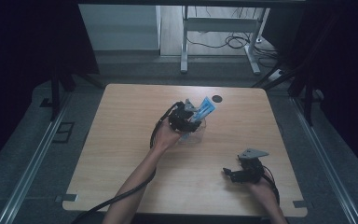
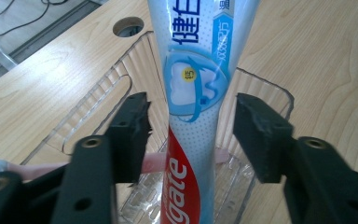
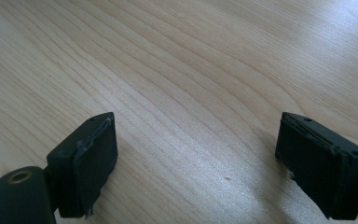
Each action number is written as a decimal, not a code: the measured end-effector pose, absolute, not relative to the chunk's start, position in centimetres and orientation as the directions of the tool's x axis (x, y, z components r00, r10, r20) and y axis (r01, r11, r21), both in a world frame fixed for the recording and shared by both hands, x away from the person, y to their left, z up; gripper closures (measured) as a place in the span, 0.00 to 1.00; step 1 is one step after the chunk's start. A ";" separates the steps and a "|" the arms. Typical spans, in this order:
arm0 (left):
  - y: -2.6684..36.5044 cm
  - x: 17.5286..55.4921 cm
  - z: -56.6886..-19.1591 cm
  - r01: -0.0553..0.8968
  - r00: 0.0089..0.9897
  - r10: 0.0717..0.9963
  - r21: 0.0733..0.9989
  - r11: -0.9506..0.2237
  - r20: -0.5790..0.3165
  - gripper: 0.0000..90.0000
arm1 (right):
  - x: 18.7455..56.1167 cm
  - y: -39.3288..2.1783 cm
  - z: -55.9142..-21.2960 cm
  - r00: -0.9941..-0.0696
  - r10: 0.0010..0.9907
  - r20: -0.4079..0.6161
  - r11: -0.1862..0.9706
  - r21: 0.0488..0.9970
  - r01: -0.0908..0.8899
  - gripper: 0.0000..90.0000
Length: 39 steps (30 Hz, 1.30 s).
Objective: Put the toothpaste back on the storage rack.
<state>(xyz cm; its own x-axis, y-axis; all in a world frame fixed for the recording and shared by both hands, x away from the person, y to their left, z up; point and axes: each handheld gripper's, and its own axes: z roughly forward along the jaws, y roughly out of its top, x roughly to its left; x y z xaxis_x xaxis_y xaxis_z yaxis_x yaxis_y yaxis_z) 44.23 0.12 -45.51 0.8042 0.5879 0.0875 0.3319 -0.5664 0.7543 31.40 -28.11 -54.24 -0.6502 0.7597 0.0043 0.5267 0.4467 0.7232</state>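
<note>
toothpaste tube (image 2: 196,116): stood upright in clear plastic holder (image 2: 265,95), mid-tabletop toward the far edge
left gripper (image 2: 191,135): jaws parted, tube between them, gaps seen both sides
right gripper (image 3: 196,158): jaws wide, nothing held, over bare tabletop (image 3: 191,70) near right front corner

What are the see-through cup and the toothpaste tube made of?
The cup looks like clear hard plastic: the wood shows through its ribbed, shiny walls. The toothpaste tube seems soft glossy plastic, printed blue, white and red, though how squishy it is can't be told.
</note>
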 end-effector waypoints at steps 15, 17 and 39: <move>0.1 43.7 -44.8 0.370 0.820 0.573 0.761 -0.533 0.003 0.16 | 31.4 -28.1 -54.2 -0.650 0.760 0.003 0.447 0.723 0.526 0.14; 0.3 43.6 -44.7 0.370 0.822 0.569 0.757 -0.538 0.002 0.15 | 31.4 -28.1 -54.2 -0.650 0.760 0.005 0.446 0.723 0.528 0.14; 2.1 41.3 -43.1 0.374 0.820 0.572 0.769 -0.518 -0.014 0.14 | 31.4 -28.1 -54.2 -0.650 0.760 0.004 0.447 0.723 0.527 0.14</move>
<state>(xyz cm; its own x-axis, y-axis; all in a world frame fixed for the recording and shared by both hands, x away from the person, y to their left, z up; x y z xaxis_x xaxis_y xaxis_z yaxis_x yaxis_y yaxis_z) 41.30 2.08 -43.12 0.8203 0.5718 -0.0143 0.3744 -0.5178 0.7693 31.41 -28.12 -54.24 -0.6504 0.7596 0.0036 0.5266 0.4474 0.7229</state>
